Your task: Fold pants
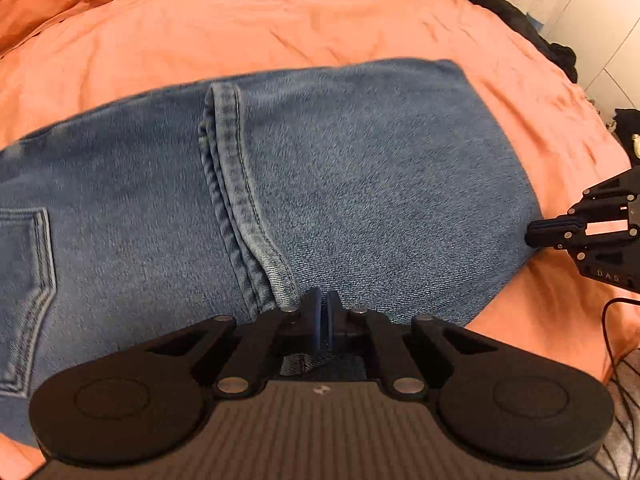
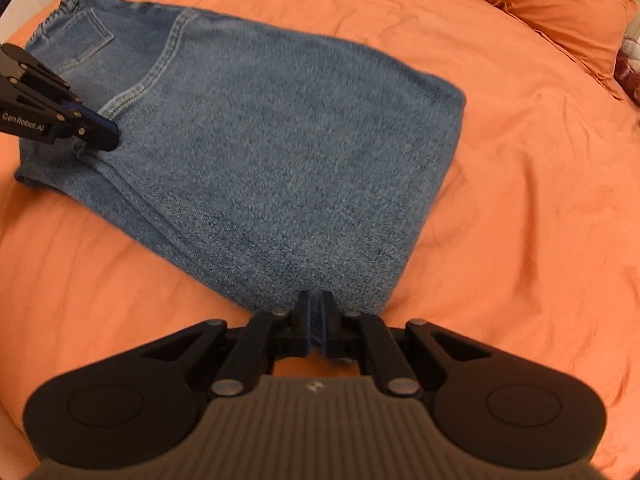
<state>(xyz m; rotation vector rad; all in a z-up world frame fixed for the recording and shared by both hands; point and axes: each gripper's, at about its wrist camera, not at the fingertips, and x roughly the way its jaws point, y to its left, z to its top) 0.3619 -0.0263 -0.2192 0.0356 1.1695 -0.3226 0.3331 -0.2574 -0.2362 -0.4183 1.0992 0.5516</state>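
Left wrist view: blue denim pants [image 1: 340, 184] lie folded on the bed w/ an orange sheet [image 1: 280, 20], filling most of the frame. Left hand-held gripper [image 1: 320, 304] is clamped on the near edge of the pants, right by the hem [image 1: 240, 200] of a folded-over leg; a strip of denim shows btwn the nearly touching fingers. A back pocket [image 1: 28, 280] sits at far left. Right hand-held gripper [image 1: 536, 232] comes in from the right edge, tips at the pants' right-hand edge. Dark clothing [image 1: 520, 20] lies on the far right side of the bed, a black cable [image 1: 608, 328] trails at lower right.

Right wrist view: pants [image 2: 280, 160] spread diagonally across the sheet [image 2: 520, 200], waistband end w/ pocket [image 2: 84, 40] toward upper left. Right hand-held gripper [image 2: 316, 304] pinches the near corner of the folded denim, fabric caught btwn its fingers. Left hand-held gripper [image 2: 110, 136] sits at the left, closed on the pants' edge near the curved seam. An orange pillow [image 2: 560, 12] rests at upper right.
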